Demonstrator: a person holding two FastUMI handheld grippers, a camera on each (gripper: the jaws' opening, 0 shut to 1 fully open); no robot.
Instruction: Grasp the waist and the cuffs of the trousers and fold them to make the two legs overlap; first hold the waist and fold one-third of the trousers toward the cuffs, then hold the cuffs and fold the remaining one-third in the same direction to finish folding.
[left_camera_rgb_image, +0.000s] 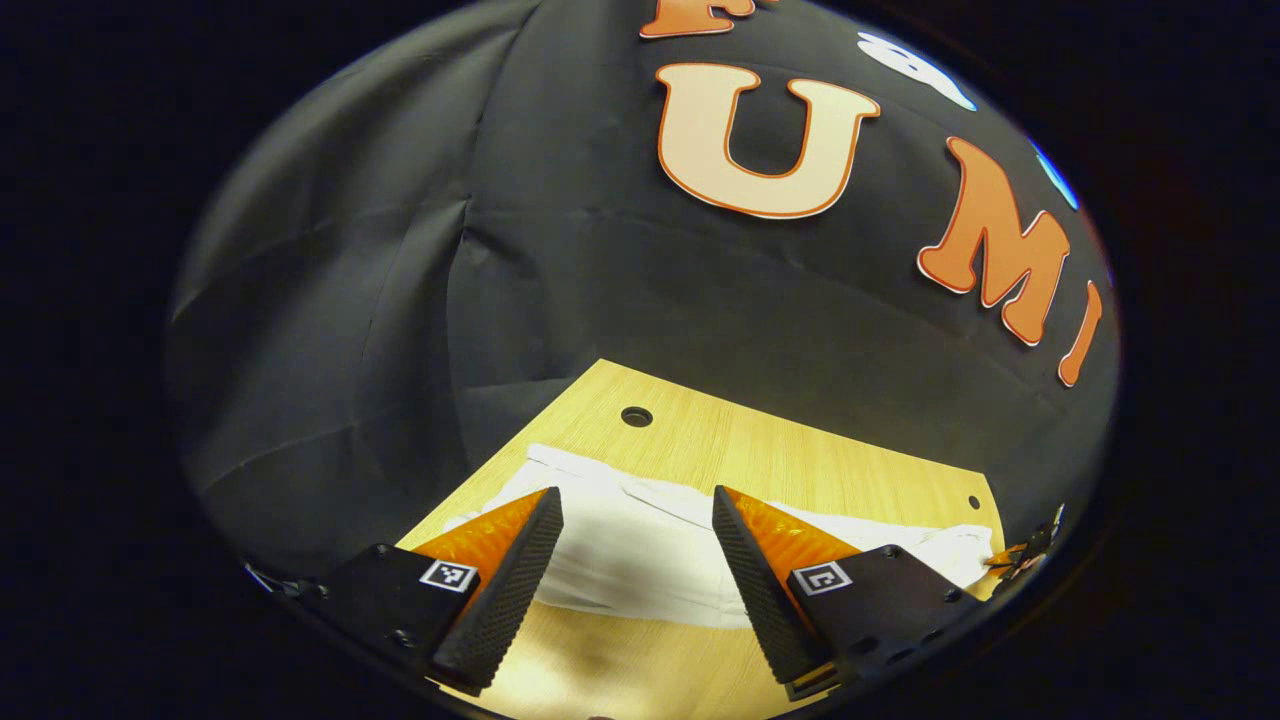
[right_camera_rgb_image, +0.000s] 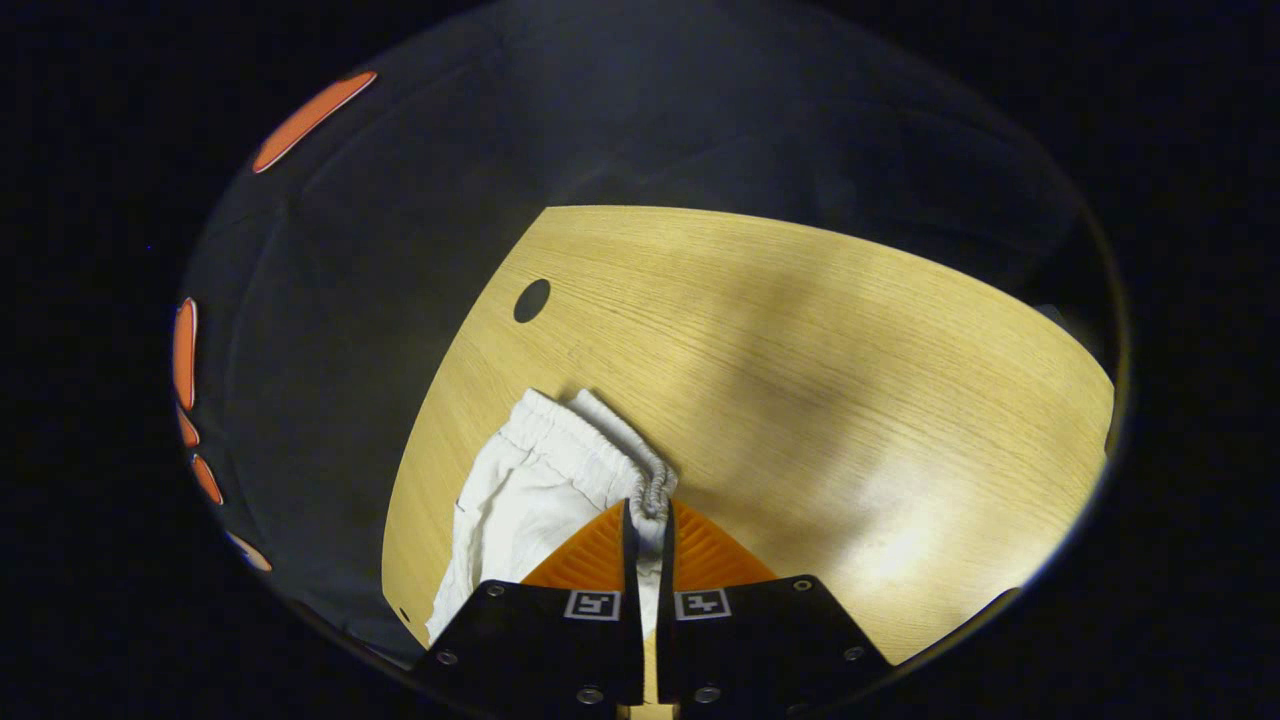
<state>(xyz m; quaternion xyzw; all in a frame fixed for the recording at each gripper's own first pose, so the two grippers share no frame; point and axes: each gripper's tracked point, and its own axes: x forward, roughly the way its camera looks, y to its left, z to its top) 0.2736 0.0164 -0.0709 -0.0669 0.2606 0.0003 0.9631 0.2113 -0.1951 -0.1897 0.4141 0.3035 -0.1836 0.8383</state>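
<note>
The left gripper (left_camera_rgb_image: 636, 535) is hovering over the near part of the trousers (left_camera_rgb_image: 640, 560) with its fingers (left_camera_rgb_image: 520, 565) standing wide apart and nothing between them but the cloth lying below. In the left gripper view the trousers are lying as a white band across the table (left_camera_rgb_image: 760, 455), running from the left edge toward the far right corner, with bare wood showing in front of them and behind them. A round hole (left_camera_rgb_image: 636, 416) is sitting in the tabletop just beyond the cloth, and a smaller hole (left_camera_rgb_image: 973, 502) is showing near the right edge. At the far right of that view, a small part of the other tool is peeking in at the end of the cloth, too small to tell more.

The right gripper (right_camera_rgb_image: 648, 525) is pinching the waist (right_camera_rgb_image: 655, 495) of the trousers (right_camera_rgb_image: 520, 490): its two fingers (right_camera_rgb_image: 590, 555) are pressing together with the gathered elastic band bunching up between them. In the right gripper view the white cloth is spreading away to the left of the fingers toward the table's edge, with the waistband ridge running up and leftward. A round hole (right_camera_rgb_image: 531, 300) is showing in the table (right_camera_rgb_image: 850, 400) beyond the cloth, well apart from it. The wood to the right of the fingers is lying bare, with a soft shadow falling across it.
</note>
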